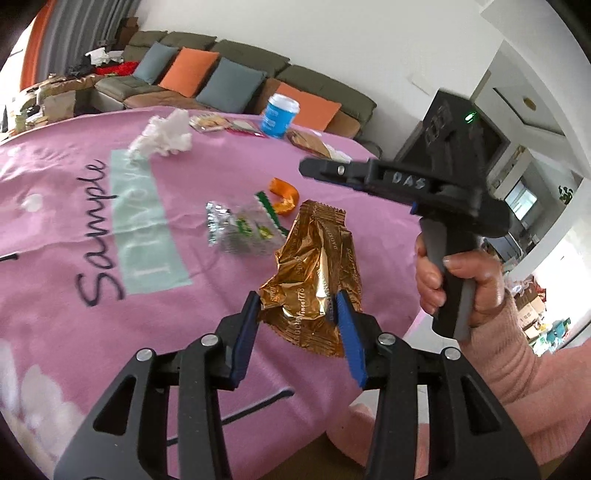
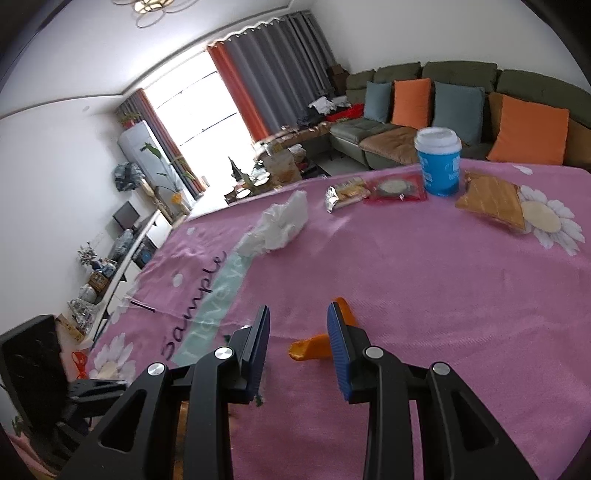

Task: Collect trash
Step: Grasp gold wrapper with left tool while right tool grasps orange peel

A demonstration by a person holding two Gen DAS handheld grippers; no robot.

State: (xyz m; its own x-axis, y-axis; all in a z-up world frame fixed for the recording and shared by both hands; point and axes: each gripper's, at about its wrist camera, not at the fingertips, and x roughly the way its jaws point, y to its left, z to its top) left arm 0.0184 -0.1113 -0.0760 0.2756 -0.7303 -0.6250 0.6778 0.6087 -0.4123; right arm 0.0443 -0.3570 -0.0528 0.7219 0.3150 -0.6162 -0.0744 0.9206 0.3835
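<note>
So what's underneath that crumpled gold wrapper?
The gold wrapper lies on the pink tablecloth, its near end between the left gripper fingers. Anything beneath it is hidden by the foil.

You've got a green sofa (image 2: 424, 107) with orange and blue-grey cushions (image 2: 412, 101) on the far white wall (image 2: 369, 33); bright window (image 2: 195, 110) with grey and orange curtains (image 2: 273, 66); ring ceiling lamp (image 2: 147, 9); low white shelf (image 2: 129, 254) on your left.

One cup (image 2: 439, 164); one tissue (image 2: 280, 225); two orange cushions visible.
</note>
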